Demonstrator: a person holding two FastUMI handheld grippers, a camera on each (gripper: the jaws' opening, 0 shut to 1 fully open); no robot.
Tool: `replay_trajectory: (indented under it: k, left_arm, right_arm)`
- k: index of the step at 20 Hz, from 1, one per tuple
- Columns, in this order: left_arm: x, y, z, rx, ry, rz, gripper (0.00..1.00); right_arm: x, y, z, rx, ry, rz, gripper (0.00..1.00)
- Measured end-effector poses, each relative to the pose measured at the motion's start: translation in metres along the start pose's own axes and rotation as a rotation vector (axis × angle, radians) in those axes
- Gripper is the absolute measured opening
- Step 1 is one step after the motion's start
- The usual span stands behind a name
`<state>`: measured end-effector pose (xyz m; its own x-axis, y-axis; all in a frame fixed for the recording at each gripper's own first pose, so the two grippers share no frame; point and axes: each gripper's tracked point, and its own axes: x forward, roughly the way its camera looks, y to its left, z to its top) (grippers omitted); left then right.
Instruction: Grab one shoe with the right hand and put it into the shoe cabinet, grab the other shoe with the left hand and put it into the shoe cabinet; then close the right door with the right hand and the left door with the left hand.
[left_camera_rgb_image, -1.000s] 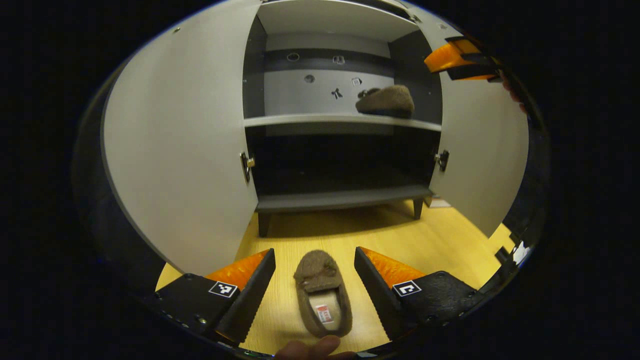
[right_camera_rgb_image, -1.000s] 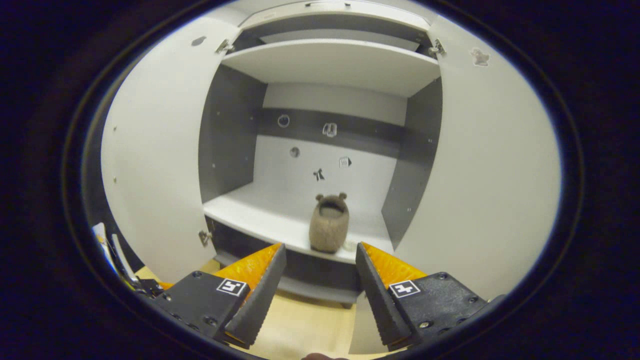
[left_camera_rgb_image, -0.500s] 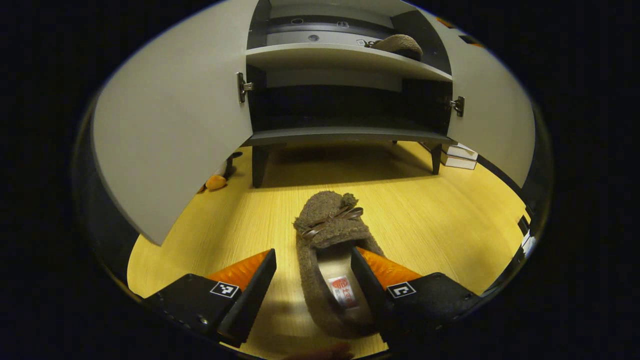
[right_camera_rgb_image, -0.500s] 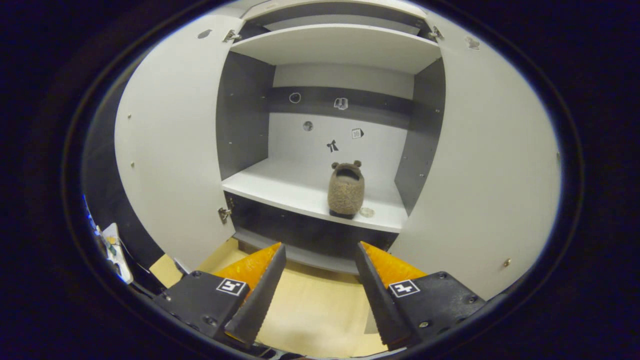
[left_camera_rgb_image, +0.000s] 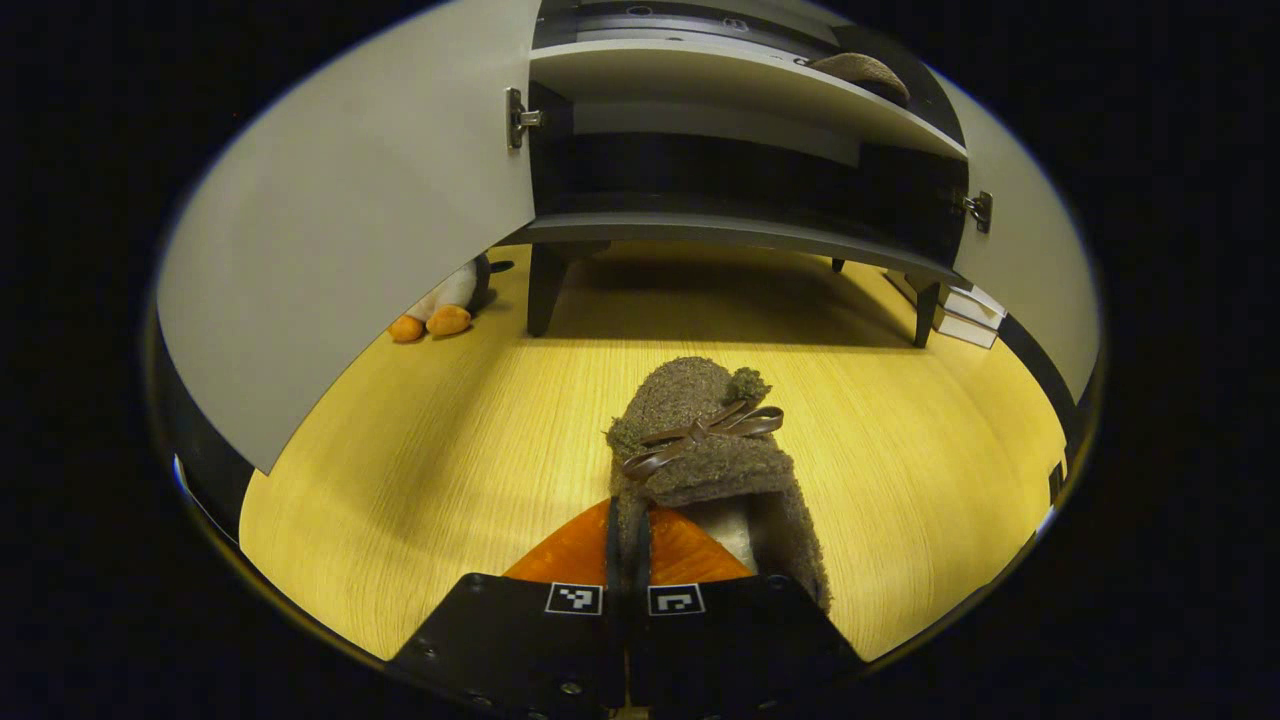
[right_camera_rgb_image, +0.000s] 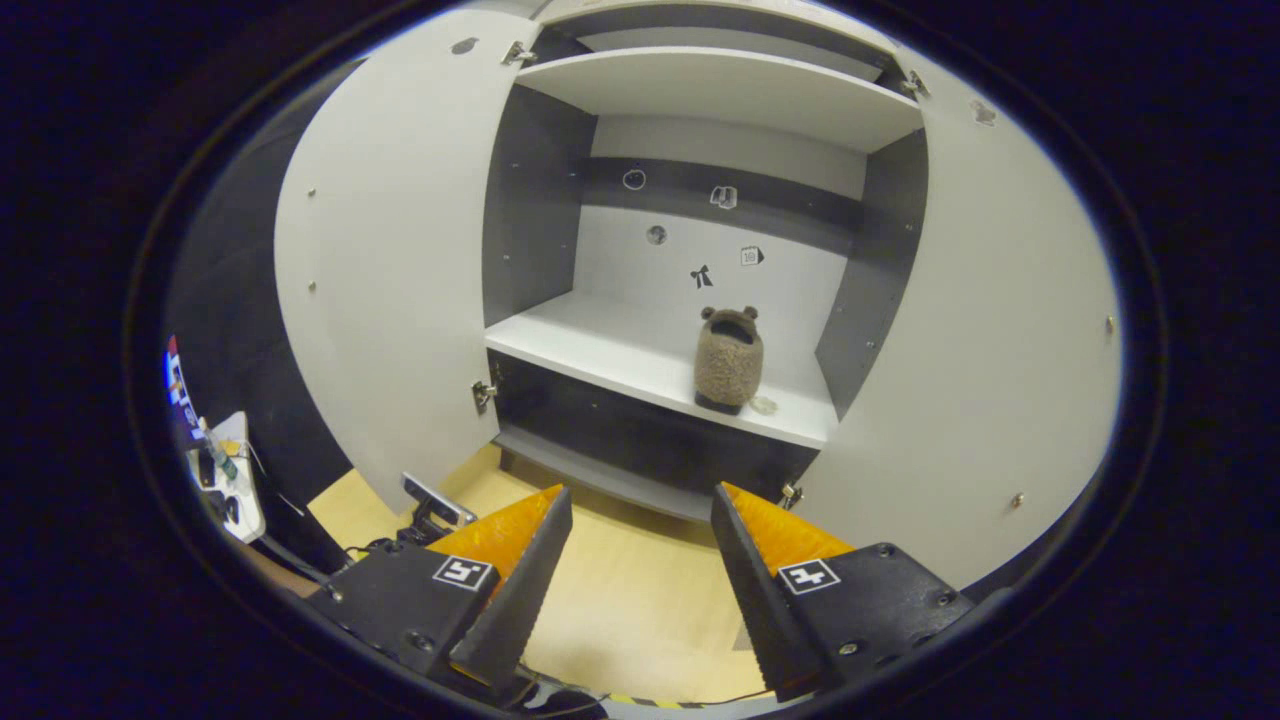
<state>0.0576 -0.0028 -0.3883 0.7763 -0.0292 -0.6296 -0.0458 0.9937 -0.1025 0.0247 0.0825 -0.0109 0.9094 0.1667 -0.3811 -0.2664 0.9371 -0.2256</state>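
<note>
A brown fuzzy slipper with a bow (left_camera_rgb_image: 705, 440) lies on the yellow wood floor in the left gripper view. My left gripper (left_camera_rgb_image: 628, 545) is shut on that slipper's left side wall near the heel. The other brown slipper (right_camera_rgb_image: 728, 358) stands on the white middle shelf (right_camera_rgb_image: 620, 355) of the shoe cabinet, also seen at the top right as the shelved slipper (left_camera_rgb_image: 860, 68). My right gripper (right_camera_rgb_image: 635, 560) hangs open in front of the cabinet, well back from it, with nothing between its fingers. Both cabinet doors, the left door (right_camera_rgb_image: 385, 290) and the right door (right_camera_rgb_image: 1000, 330), stand open.
A plush toy with orange feet (left_camera_rgb_image: 435, 310) lies on the floor behind the left door (left_camera_rgb_image: 350, 230). White boxes (left_camera_rgb_image: 965, 315) sit by the cabinet's right leg. Cables and a small device (right_camera_rgb_image: 435, 505) lie on the floor at the lower left of the right gripper view.
My left gripper dropped to the floor slipper and its fingers closed on the slipper's side wall. My right gripper drew back from the cabinet, staying open.
</note>
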Motion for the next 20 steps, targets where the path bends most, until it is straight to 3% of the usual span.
replay_trajectory:
  k: [4,8,11,15,20]
  left_arm:
    - [-0.019,-0.002,0.023,0.026,-0.011,0.0,0.02]
    - [-0.055,-0.01,0.093,0.04,-0.097,-0.013,0.02]
    - [-0.075,-0.014,0.136,0.024,-0.105,-0.011,0.02]
    - [-0.107,-0.023,0.227,-0.036,-0.197,-0.029,0.02]
    - [-0.121,-0.032,0.341,-0.041,-0.29,-0.02,0.02]
  right_arm:
    - [-0.005,-0.01,-0.013,0.039,0.016,-0.01,0.89]
    - [-0.003,-0.017,-0.029,0.072,0.03,-0.02,0.93]
    - [0.004,-0.016,-0.042,0.134,0.05,0.009,0.89]
    - [0.012,-0.026,-0.056,0.129,0.056,-0.001,0.89]
    - [0.015,-0.022,-0.063,0.124,0.037,0.02,0.89]
